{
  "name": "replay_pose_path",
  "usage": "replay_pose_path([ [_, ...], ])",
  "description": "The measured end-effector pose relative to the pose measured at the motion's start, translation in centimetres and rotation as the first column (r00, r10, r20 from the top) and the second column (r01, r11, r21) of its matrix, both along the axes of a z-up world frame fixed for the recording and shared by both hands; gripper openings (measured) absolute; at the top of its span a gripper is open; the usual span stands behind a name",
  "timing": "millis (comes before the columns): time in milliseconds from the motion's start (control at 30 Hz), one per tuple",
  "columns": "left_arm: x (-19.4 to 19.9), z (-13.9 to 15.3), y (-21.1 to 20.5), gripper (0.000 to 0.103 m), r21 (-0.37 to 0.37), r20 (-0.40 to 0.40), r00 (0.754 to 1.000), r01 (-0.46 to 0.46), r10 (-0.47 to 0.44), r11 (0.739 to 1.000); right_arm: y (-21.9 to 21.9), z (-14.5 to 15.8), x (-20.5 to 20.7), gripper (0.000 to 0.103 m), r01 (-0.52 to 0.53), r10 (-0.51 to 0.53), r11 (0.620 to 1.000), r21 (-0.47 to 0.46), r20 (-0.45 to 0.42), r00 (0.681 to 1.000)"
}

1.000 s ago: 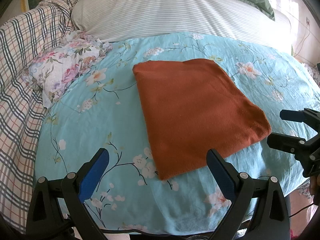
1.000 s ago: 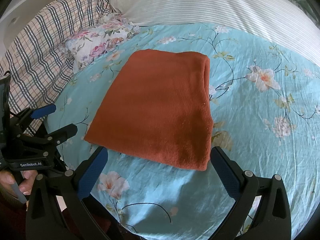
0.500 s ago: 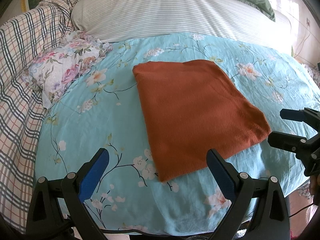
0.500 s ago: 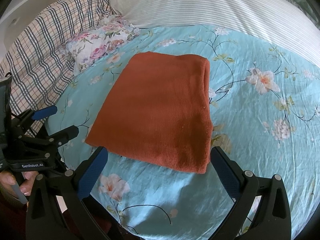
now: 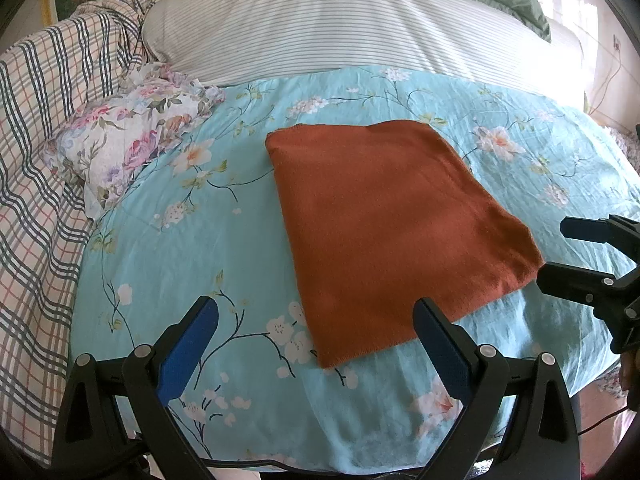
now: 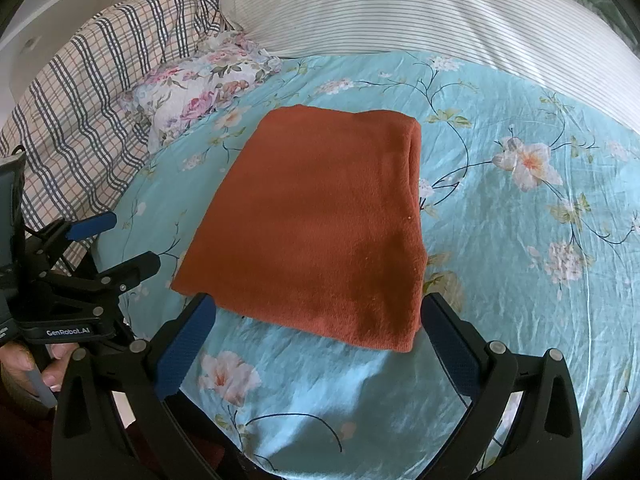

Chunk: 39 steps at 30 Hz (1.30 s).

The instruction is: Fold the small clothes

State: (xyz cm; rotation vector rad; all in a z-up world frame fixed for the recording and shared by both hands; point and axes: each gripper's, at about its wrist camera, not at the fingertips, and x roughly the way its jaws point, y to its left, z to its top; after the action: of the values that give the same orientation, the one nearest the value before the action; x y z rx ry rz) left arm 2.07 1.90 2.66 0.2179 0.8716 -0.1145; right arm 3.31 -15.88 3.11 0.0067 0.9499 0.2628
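Rust-orange cloth point(image 6: 316, 216) lies folded flat on the flowered bedsheet point(image 6: 520, 280). Left gripper point(image 5: 316, 338) and right gripper point(image 6: 318, 334) both gape, empty, at its near edge. Likely soft, light, floppy (layers may slide); pinch a corner through all layers.

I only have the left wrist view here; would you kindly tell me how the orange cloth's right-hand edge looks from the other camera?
Observer: In the right wrist view the orange cloth has a doubled-over fold along that edge, thicker than a single layer.
Operator: Thank you. Where does the right gripper stand?
Observer: The right gripper is open and its fingers frame the orange cloth's near edge. I cannot tell if they touch it.
Operator: And my left gripper, seen from outside?
Observer: The left gripper sits beside the near left corner, apart from it.
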Motion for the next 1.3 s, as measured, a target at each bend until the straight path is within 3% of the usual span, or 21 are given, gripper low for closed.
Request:
replay_pose_path([
  [833,0.9,-0.1,0.2,0.098,0.004,0.002,1.0,0.004,-0.004,1.0,0.3,0.7,0.9,0.102,0.007,-0.007,1.0,0.009,0.012,1.0],
  [1300,2.4,-0.1,-0.4,0.098,0.011,0.033,0.999,-0.018,0.017,1.0,-0.3,-0.4,2.0,0.102,0.045,-0.045,0.998,0.033,0.012,0.999],
])
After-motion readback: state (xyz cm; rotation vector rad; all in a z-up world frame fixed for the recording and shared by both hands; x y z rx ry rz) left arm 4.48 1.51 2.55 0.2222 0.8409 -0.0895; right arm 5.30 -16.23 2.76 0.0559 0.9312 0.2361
